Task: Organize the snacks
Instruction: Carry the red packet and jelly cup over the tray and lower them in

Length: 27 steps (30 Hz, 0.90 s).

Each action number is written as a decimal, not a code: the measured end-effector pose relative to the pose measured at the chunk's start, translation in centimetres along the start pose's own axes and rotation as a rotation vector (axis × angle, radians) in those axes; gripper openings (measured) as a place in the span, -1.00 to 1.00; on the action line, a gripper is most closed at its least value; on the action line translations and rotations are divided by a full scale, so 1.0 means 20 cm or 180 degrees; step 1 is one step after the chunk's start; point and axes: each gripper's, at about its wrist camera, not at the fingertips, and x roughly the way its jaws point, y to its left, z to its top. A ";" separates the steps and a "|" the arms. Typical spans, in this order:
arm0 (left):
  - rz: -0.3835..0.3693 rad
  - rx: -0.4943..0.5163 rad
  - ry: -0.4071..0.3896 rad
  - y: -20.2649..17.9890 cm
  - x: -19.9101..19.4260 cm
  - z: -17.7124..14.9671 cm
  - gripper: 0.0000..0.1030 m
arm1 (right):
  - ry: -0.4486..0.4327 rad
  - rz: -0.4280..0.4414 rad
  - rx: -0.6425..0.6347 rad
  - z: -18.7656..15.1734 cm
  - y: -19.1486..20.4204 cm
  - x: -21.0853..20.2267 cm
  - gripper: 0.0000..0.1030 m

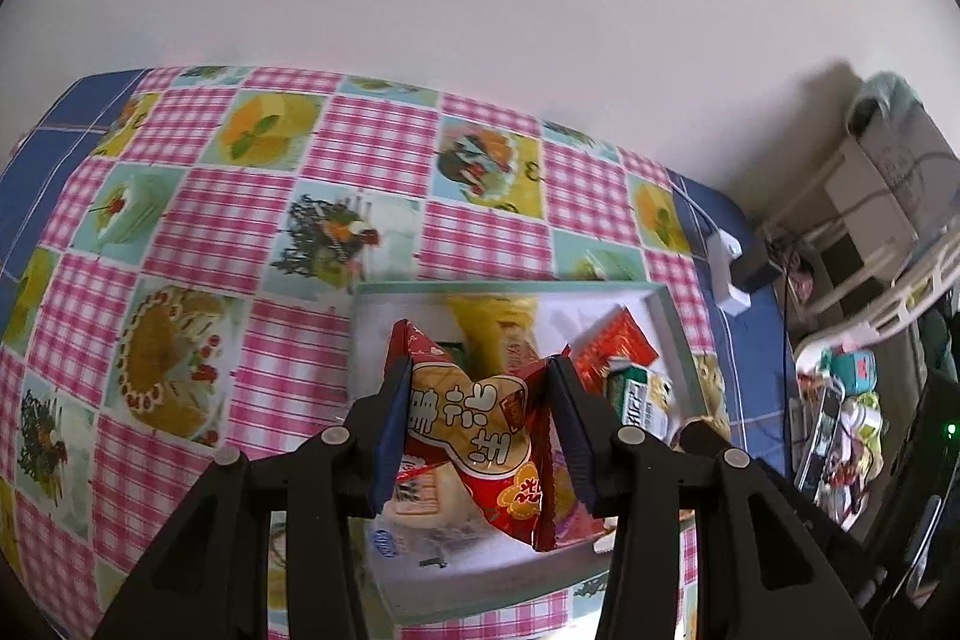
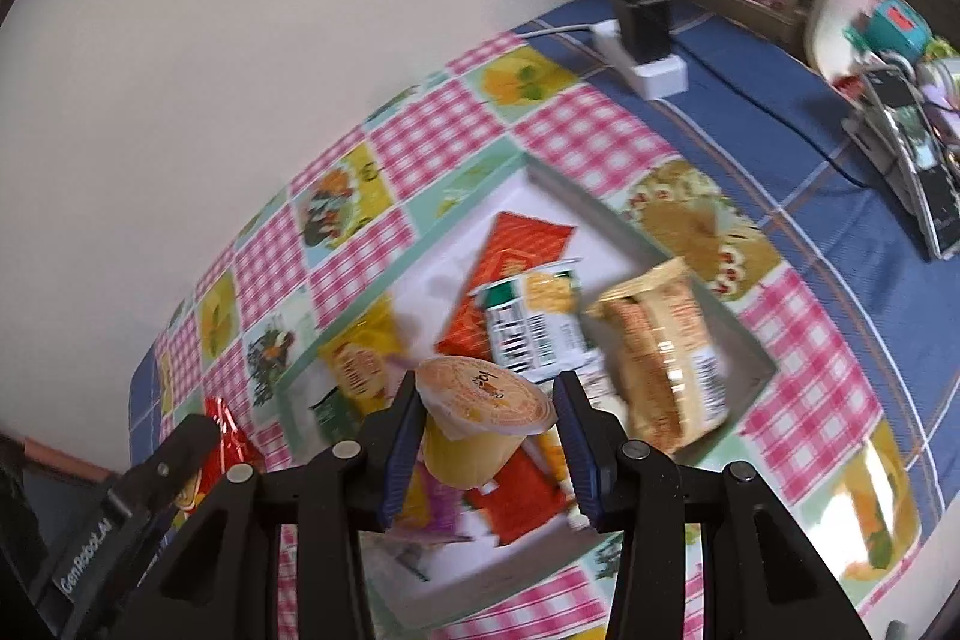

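Observation:
My left gripper (image 1: 477, 370) is shut on a red snack packet (image 1: 480, 436) with a cracker picture and holds it above the white tray (image 1: 666, 316). My right gripper (image 2: 486, 388) is shut on an orange jelly cup (image 2: 474, 424) and holds it over the same tray (image 2: 600, 208). In the tray lie an orange-red packet (image 2: 522, 244), a green-and-white packet (image 2: 534, 310), a tan packet (image 2: 666, 346) and a yellow packet (image 2: 360, 364). The left gripper with its red packet (image 2: 222, 436) shows at the right wrist view's lower left.
The tray sits on a pink checked tablecloth (image 1: 240, 232) over a blue cloth. A white power strip with a black adapter (image 2: 648, 40) lies at the far edge. A phone on a stand (image 2: 912, 148) and small clutter stand at the right. A wall is behind.

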 end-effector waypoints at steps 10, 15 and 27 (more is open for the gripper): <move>-0.0131 0.0051 0.0077 -0.07 0.08 0.04 -0.09 | -0.0081 -0.0044 0.0198 0.11 -0.16 0.02 -0.11; -0.0145 -0.0127 0.0093 0.03 0.14 0.11 -0.09 | -0.0096 0.0007 0.0139 0.16 -0.13 0.07 -0.11; -0.0142 -0.0268 0.0190 0.16 0.33 0.18 -0.09 | -0.0059 0.0048 -0.0010 0.25 -0.04 0.19 -0.11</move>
